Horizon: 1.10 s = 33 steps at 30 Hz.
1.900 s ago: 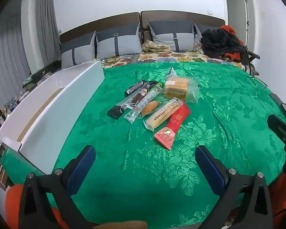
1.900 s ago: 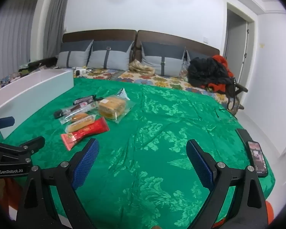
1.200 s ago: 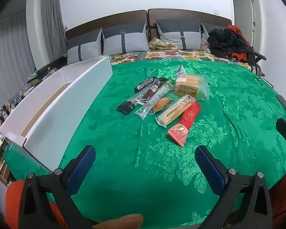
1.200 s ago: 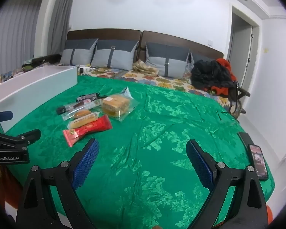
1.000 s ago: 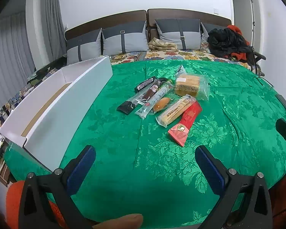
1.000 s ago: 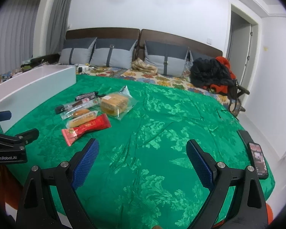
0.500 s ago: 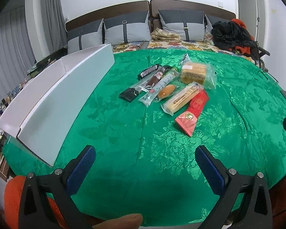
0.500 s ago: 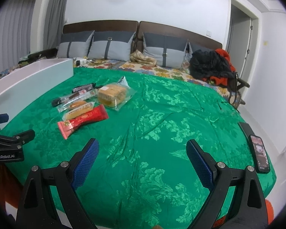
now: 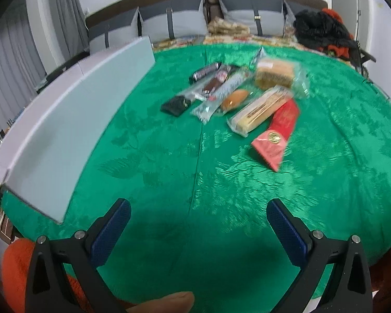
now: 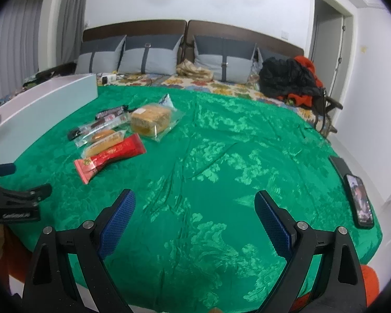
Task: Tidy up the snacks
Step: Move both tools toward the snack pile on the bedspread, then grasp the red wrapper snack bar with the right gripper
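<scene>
Snacks (image 9: 247,96) lie clustered mid-bed on the green bedspread (image 9: 195,182), beside the white box (image 9: 73,120); the left gripper (image 9: 198,220) hangs wide and empty. From the right wrist, the right gripper (image 10: 194,212) also gapes empty; the red packet (image 10: 109,156) looks light, crinkly, slippery, best pinched mid-length.

The green cloth (image 10: 221,156) is shiny with a leafy pattern. The snack wrappers (image 10: 153,122) are clear, glossy plastic. The white box (image 9: 73,120) looks smooth and matt.
</scene>
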{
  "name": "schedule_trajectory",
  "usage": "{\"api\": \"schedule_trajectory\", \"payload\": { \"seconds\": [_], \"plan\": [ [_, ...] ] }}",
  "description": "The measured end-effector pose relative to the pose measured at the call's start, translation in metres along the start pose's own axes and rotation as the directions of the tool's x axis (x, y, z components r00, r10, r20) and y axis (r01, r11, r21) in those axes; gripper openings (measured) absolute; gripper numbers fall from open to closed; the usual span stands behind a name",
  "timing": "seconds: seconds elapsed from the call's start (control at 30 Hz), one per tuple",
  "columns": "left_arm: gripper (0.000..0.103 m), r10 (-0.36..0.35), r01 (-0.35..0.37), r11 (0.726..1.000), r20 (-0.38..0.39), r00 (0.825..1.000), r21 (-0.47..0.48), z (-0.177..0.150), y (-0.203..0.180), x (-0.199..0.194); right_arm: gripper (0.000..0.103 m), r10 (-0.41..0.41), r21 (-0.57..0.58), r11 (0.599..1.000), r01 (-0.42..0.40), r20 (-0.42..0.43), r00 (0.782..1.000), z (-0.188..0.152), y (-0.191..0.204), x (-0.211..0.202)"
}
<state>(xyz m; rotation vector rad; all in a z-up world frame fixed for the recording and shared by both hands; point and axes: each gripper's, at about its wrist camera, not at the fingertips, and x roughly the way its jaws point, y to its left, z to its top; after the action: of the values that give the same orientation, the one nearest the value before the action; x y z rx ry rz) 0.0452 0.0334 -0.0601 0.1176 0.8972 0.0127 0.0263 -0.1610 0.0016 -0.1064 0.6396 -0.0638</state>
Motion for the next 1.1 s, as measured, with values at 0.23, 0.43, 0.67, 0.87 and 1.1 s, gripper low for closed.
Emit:
{"api": "schedule_trajectory", "payload": {
  "seconds": [0.23, 0.43, 0.67, 0.87, 1.1],
  "plan": [
    [0.103, 0.003, -0.007, 0.999, -0.093, 0.996, -0.049, 0.014, 0.023, 0.041, 0.095, 0.071, 0.016, 0.997, -0.07, -0.122, 0.99, -0.014, 0.004, 0.022],
    [0.103, 0.009, -0.013, 0.999, -0.087, 0.996, -0.042, 0.011, 0.026, 0.041, 0.095, 0.09, 0.02, 0.996, -0.087, -0.196, 0.977, -0.023, 0.012, 0.035],
    [0.103, 0.03, -0.031, 0.999, -0.071, 0.997, -0.015, 0.007, 0.026, 0.037, 0.095, 0.095, 0.01, 0.995, -0.095, -0.222, 0.97, -0.019, 0.021, 0.043],
    [0.103, -0.073, 0.064, 0.994, -0.109, 0.991, -0.083, 0.007, 0.04, 0.041, 0.095, 0.263, 0.162, 0.961, -0.224, -0.289, 0.92, 0.012, 0.033, 0.071],
    [0.103, -0.103, 0.099, 0.994, -0.095, 0.99, -0.046, 0.001, 0.044, 0.037, 0.092, 0.392, 0.262, 0.916, -0.302, -0.433, 0.812, 0.068, 0.104, 0.151]
  ]
}}
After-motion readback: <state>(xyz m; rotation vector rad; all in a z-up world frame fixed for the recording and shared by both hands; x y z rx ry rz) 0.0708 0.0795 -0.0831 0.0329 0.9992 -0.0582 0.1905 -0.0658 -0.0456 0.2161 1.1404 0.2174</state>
